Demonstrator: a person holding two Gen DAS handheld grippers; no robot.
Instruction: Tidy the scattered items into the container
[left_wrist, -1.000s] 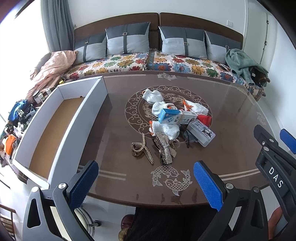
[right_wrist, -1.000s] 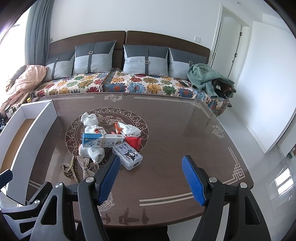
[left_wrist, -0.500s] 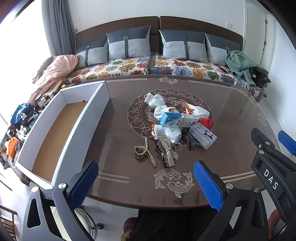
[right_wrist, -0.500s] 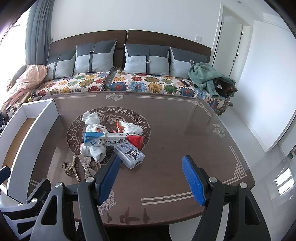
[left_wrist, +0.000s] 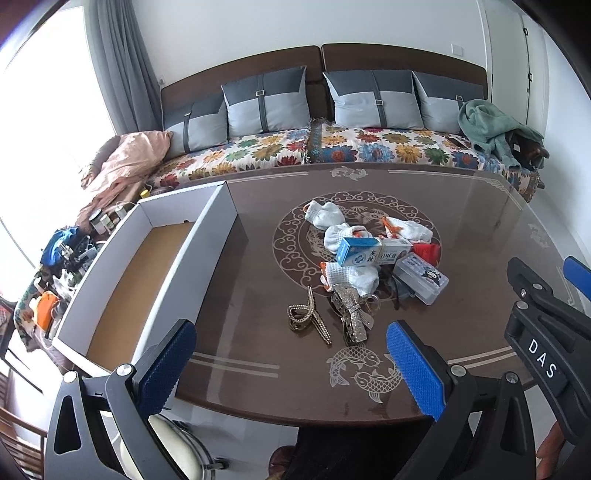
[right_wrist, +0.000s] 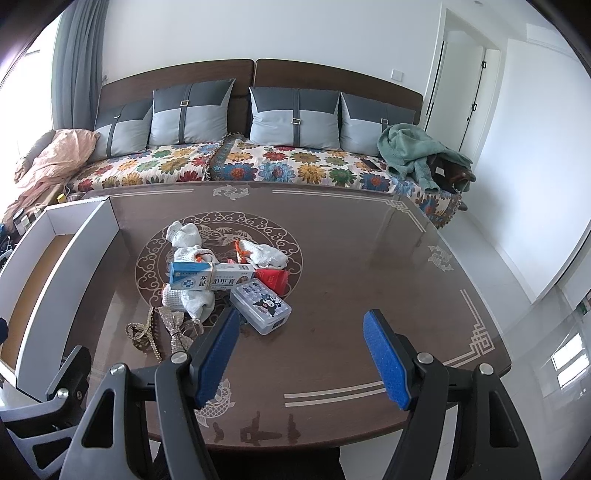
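the pile lies at twelve o'clock from the left gripper, container at ten. both the left and the right gripper hold their fingers spread, grasping nothing.

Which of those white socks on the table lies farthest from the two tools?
The lone white sock at the pile's far end, toward the sofa. The other socks sit nearer, bunched around the blue-and-white box.

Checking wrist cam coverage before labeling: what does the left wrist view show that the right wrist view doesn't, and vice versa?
Left wrist only: the clutter on the floor left of the white box, and the right gripper's body marked DAS.

Right wrist only: the white doors and the glossy floor right of the table.

Both: the empty white box, the pile with the blue-and-white carton, clear plastic case, white socks, rhinestone hair clips, and both grippers open.
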